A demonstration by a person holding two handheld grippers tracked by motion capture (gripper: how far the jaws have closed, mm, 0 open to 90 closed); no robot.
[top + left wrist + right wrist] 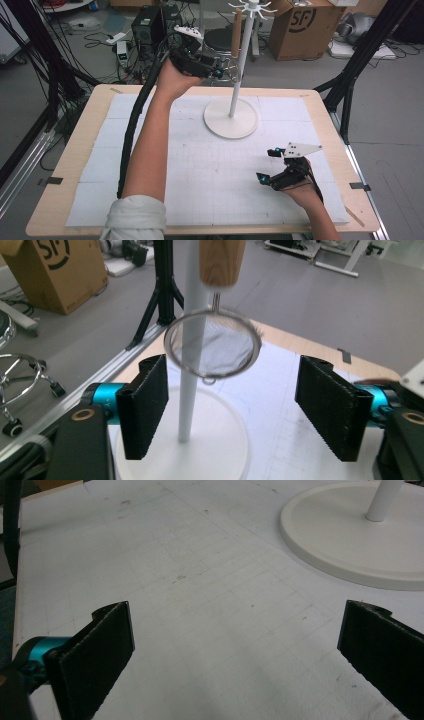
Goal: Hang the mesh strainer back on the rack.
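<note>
A small wire-mesh strainer [230,70] with a wooden handle [237,31] hangs, bowl down, from the hooked top of a white stand [242,56]. The stand's round base [231,119] rests at the back middle of the white mat. My left gripper [220,67] is raised beside the pole at the height of the mesh bowl. In the left gripper view the strainer [212,347] hangs a little blurred in front of the pole [190,405], just beyond the left gripper [233,390]; the pads stand apart and touch nothing. My right gripper [266,165] rests open and empty on the mat at the front right.
The white gridded mat [210,170] covers a wooden table [65,170]. A thick black cable [131,130] trails along the left forearm. On the floor behind are a cardboard box [305,27], a stool [220,37] and electronics; black frame legs [350,75] stand at the right.
</note>
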